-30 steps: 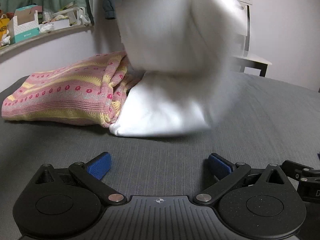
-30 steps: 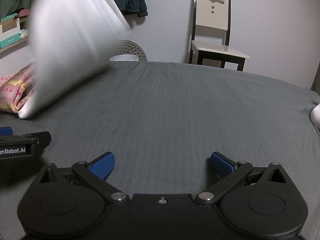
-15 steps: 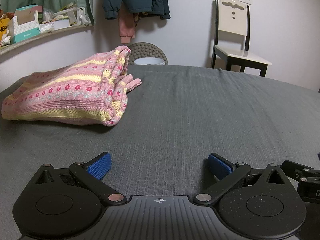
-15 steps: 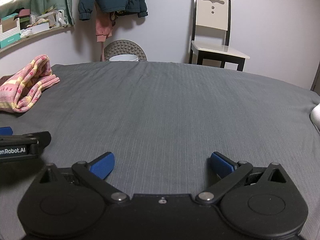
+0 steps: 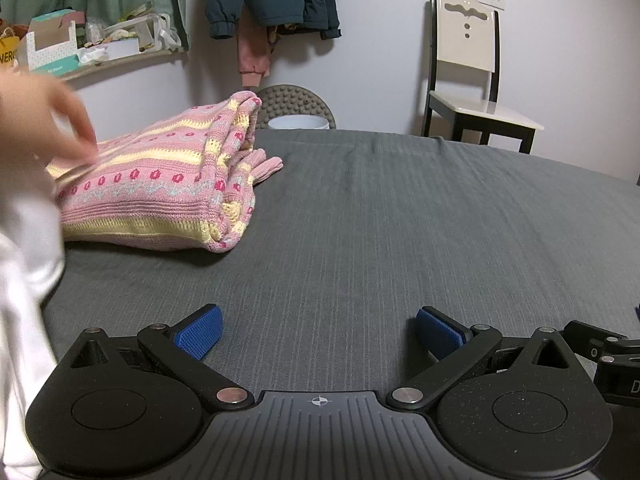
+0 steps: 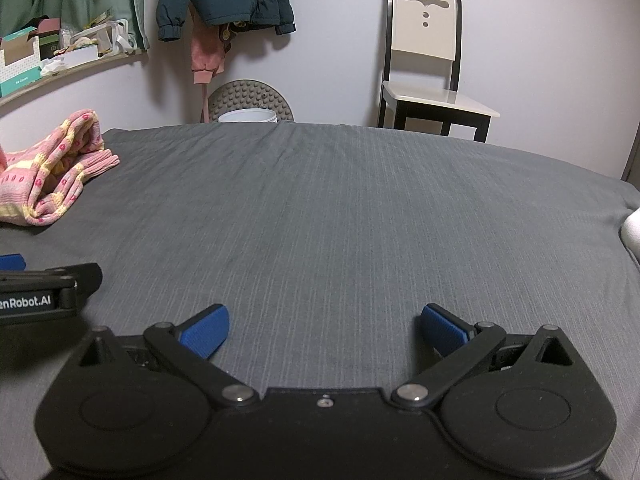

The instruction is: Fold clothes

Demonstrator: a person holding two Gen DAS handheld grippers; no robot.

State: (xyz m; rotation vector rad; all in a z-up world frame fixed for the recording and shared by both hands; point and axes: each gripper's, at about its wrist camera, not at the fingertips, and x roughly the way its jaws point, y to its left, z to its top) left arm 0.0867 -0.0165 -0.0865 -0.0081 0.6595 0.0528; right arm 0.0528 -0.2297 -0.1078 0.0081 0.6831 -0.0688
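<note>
At the far left a blurred hand (image 5: pixel 38 120) is reaching over a white garment (image 5: pixel 24 280). The folded pink knit sweater (image 5: pixel 160 188) is lying on the grey bed (image 5: pixel 400 220). Both the left claw (image 5: pixel 320 332) and right claw (image 6: pixel 324 330) are resting spread apart, empty. Spreading the white piece flat before pinching corners would probably work best. "enRobot.AI" is showing on the left claw's body.

Dim, even indoor light — fisheye-bent edges, blurred hand (image 5: pixel 38 120) at left

Both grippers, left gripper (image 5: pixel 318 330) and right gripper (image 6: pixel 324 328), are black with ribbed blue pads (image 5: pixel 199 337), silver rivets (image 6: pixel 238 392) and round hubs
</note>
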